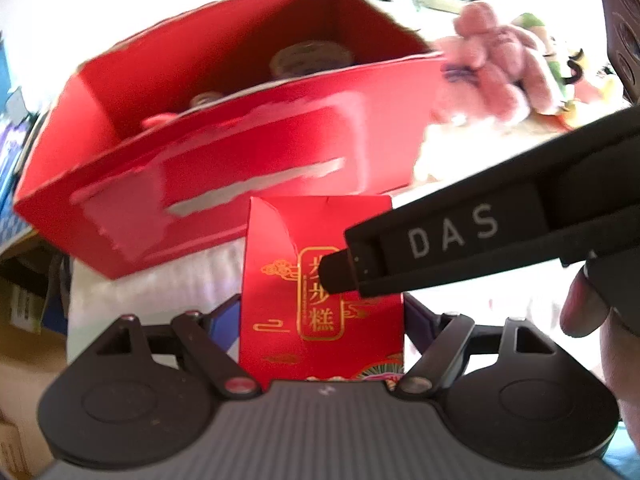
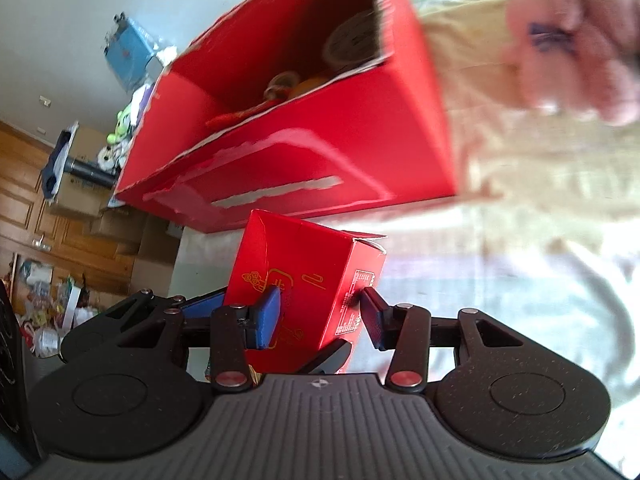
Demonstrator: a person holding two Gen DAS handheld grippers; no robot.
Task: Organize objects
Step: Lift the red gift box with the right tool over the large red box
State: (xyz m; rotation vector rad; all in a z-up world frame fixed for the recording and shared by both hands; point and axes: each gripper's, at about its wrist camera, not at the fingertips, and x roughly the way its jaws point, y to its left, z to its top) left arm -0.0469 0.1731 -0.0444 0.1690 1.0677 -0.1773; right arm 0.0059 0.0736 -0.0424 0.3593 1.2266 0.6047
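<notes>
A small red gift box (image 1: pixel 320 284) with gold lettering stands between the fingers of my left gripper (image 1: pixel 322 312), which is shut on its sides. My right gripper (image 2: pixel 320 312) is also shut on the same small box (image 2: pixel 308 280), its blue pads (image 2: pixel 268 316) pressed on two faces. The right gripper's black finger (image 1: pixel 440 240) crosses the box front in the left wrist view. Behind stands a large open red box (image 1: pixel 224 128) holding a round tin (image 1: pixel 312 58) and small items; it also shows in the right wrist view (image 2: pixel 304 152).
A pink plush toy (image 1: pixel 492 76) lies right of the large box, also in the right wrist view (image 2: pixel 576 48). Everything rests on a pale cloth surface (image 2: pixel 500 264). Cardboard cartons (image 2: pixel 120 224), wooden cabinets and clutter stand to the left.
</notes>
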